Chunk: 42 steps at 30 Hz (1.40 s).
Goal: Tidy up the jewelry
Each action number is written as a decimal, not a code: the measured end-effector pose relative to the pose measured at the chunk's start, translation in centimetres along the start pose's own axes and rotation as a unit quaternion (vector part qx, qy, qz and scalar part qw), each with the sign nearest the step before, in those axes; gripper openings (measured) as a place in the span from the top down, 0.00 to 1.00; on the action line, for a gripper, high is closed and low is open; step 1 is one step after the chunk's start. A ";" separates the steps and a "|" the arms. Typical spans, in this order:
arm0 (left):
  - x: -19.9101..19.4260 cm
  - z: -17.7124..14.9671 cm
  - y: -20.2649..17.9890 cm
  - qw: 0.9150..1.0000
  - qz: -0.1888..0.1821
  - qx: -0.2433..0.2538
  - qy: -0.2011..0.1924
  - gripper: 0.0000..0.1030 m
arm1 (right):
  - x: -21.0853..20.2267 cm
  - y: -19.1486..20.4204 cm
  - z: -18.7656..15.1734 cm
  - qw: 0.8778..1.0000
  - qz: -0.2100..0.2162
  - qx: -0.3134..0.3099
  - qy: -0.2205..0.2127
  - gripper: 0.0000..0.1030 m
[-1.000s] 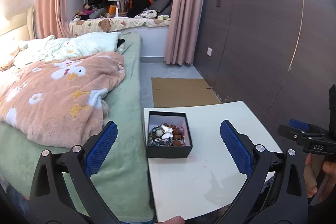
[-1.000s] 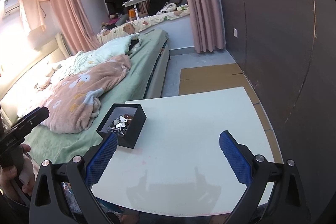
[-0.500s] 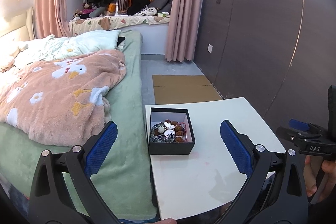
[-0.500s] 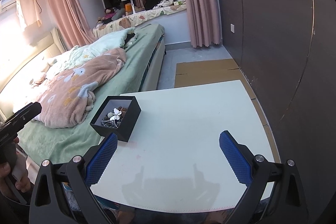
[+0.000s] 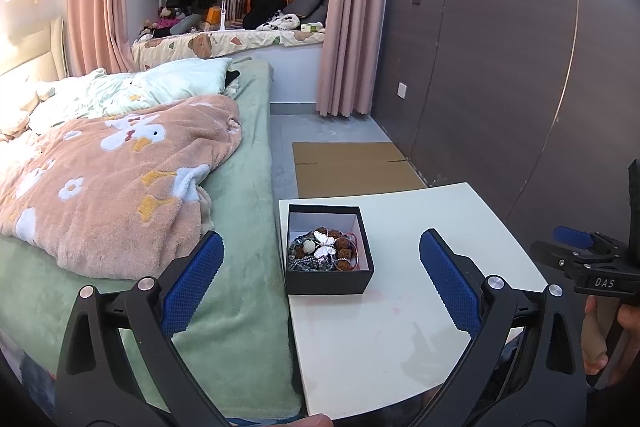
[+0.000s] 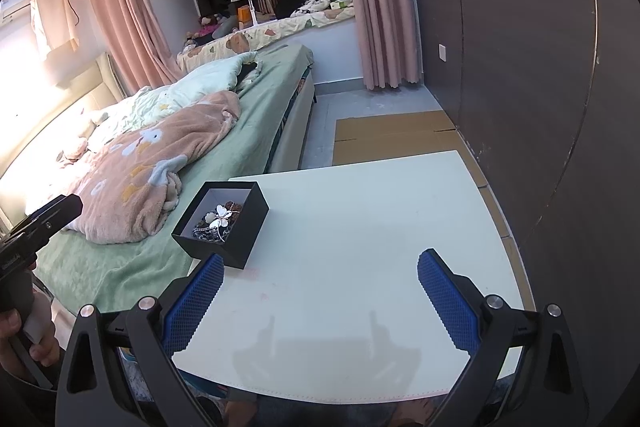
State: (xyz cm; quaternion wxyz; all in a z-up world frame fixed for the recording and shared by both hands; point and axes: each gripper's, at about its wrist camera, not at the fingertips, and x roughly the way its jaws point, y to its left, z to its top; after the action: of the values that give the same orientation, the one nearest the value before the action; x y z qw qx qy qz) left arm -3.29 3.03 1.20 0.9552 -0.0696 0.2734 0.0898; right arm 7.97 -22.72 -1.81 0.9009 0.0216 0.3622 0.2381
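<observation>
Jewelry [image 5: 325, 251] sits heaped in a small black box [image 5: 329, 281] at the left edge of the white surface [image 5: 400, 327], right beside the green bed [image 5: 240, 287]. That placement is my biggest worry: from here I judge a nudge from either tool could slide the light box off the edge onto the bedding, scattering everything into the plush cover. The next risk is the tangle itself. Beads, chain and a butterfly piece [image 6: 220, 217] lie knotted together, so pulling one item would likely drag others out with it. Thin chain may also slip between the wide ribbed pads.

The left gripper [image 5: 320, 281] hangs with its fingers spread wide apart, holding nothing, lined up on the box. The right gripper [image 6: 320, 291] is likewise wide apart and empty, over bare surface, well apart from the box.

The left view looks down into the box, showing brown beads, a red cord and a pale bead. The right view sees it cornerwise, the near wall hiding most of the contents, but it shows how much free surface lies to the right for laying pieces out.
</observation>
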 end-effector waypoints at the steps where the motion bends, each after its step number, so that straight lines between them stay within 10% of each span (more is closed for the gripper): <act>1: 0.0 0.0 0.0 1.000 0.000 0.000 0.000 0.05 | 0.0 0.0 0.0 1.000 0.000 -0.001 0.000 0.07; 42: 0.6 -0.4 0.5 1.000 0.012 0.008 0.006 0.05 | 0.1 0.2 0.0 1.000 -0.002 0.001 0.004 0.07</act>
State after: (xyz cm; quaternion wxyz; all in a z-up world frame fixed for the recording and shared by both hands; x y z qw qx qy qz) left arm -3.04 3.49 0.51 0.9530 -0.0589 0.2806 0.0982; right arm 7.94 -22.49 -1.88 0.8998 0.0208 0.3662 0.2364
